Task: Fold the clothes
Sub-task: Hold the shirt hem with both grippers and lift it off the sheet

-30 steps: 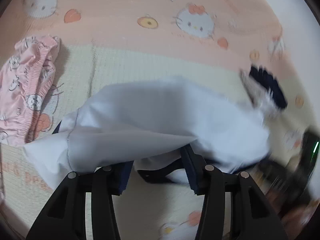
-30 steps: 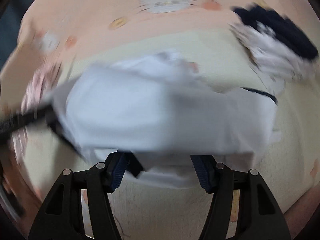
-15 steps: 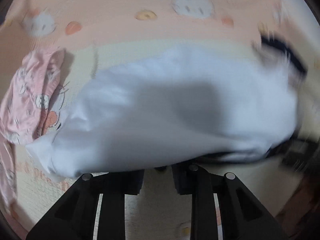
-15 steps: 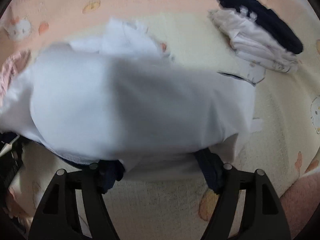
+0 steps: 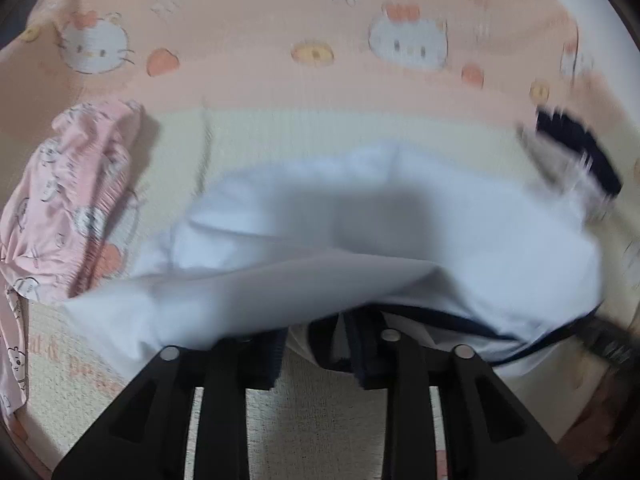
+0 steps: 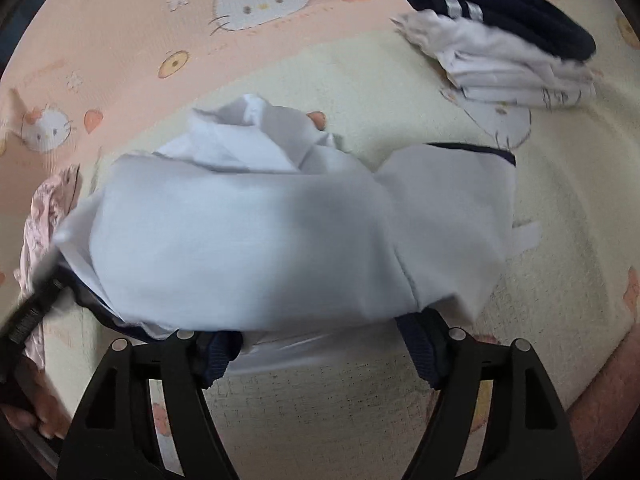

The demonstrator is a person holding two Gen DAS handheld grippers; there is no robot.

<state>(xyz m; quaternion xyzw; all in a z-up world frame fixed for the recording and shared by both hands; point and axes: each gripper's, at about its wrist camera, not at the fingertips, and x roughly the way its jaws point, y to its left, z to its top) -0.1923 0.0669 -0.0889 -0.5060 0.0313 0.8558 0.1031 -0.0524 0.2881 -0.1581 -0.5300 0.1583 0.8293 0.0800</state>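
Observation:
A white shirt with navy trim (image 5: 360,240) lies bunched on the cream and pink Hello Kitty mat (image 5: 280,40), draped over the tips of both grippers. My left gripper (image 5: 316,344) has its jaws partly apart under the shirt's near edge, with nothing clamped. My right gripper (image 6: 320,344) has its jaws wide apart under the shirt (image 6: 260,240), whose collar points away. The left gripper's body (image 6: 28,312) shows blurred at the left edge of the right wrist view.
A crumpled pink printed garment (image 5: 60,208) lies left of the shirt. A stack of folded clothes, navy on white (image 6: 508,44), sits at the far right of the mat. A hand shows at the lower left (image 6: 36,412).
The left gripper's jaws, narrow half a second ago, have spread apart. The shirt has dropped and settled lower on the mat. The right gripper's jaws stay wide apart.

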